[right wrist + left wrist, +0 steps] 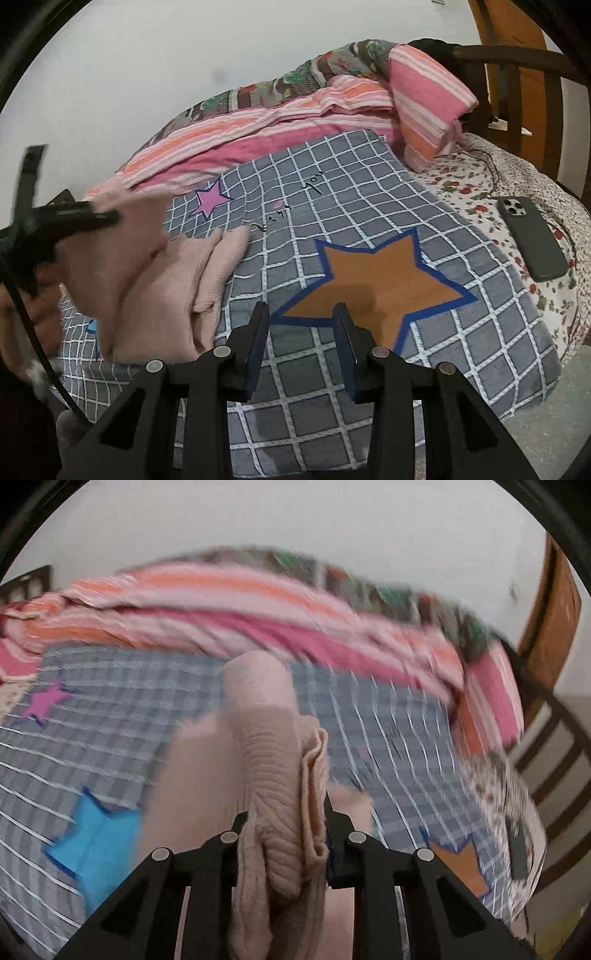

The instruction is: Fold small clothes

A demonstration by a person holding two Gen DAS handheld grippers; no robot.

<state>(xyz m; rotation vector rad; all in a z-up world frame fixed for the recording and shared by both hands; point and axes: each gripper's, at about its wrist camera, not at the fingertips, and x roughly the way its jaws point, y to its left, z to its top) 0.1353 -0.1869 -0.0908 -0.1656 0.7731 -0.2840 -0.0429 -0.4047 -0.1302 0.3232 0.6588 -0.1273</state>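
Left wrist view, centre frame: left gripper clamped on bunched pale pink knit garment, lifted above grey checked blanket with coloured stars. Right wrist view: same garment at left of frame, partly trailing on blanket; right gripper lower centre, parted wide, holding nothing. Risk: thick bunch slipping out, fold collapsing. No containers visible.

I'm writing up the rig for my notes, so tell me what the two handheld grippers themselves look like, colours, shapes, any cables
Both are matte black plastic. The right gripper has two flat, narrow fingers with blue pads on their inner faces, mounted on angular black linkages with triangular cut-outs and round silver pins. The left gripper has the same black linkages and silver pins. From the right wrist view, a thin black cable runs beside the left one. No markings are legible.
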